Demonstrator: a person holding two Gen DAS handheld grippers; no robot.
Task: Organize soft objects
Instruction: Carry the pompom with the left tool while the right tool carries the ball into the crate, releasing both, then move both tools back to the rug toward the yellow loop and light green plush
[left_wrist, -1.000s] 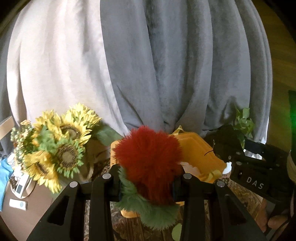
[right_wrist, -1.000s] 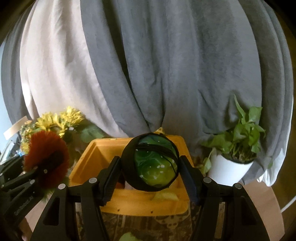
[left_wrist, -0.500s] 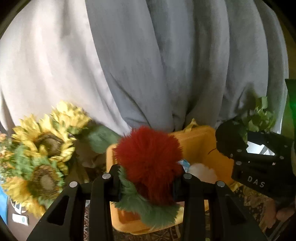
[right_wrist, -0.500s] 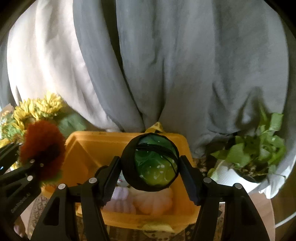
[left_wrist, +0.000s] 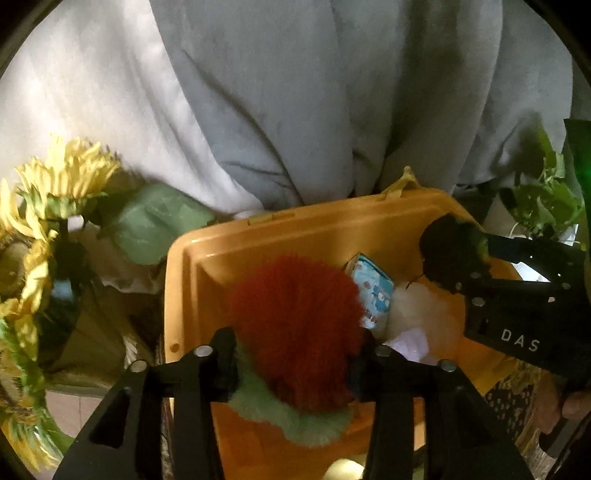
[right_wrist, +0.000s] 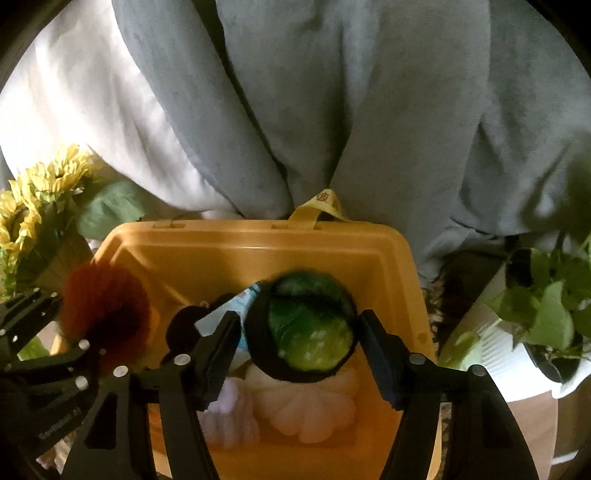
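My left gripper (left_wrist: 295, 354) is shut on a fluffy red toy with a green fringe (left_wrist: 295, 317) and holds it over the left part of an open orange bin (left_wrist: 295, 229). My right gripper (right_wrist: 301, 332) is shut on a round green toy with a black band (right_wrist: 308, 328) and holds it over the bin's (right_wrist: 258, 243) middle. Each gripper shows in the other's view: the right one (left_wrist: 454, 258), the left one with the red toy (right_wrist: 103, 306). Inside the bin lie a pale scalloped plush (right_wrist: 310, 410), a lilac plush (right_wrist: 229, 417) and a light blue printed item (left_wrist: 373, 291).
Artificial sunflowers (left_wrist: 40, 206) stand left of the bin. A potted green plant in a white pot (right_wrist: 546, 321) stands to its right. Grey and white curtains (right_wrist: 295, 92) hang close behind. A patterned cloth lies under the bin.
Both grippers have moved forward and tipped down over the bin, still holding their toys. The bin's inside and the plush items in it have come into view.
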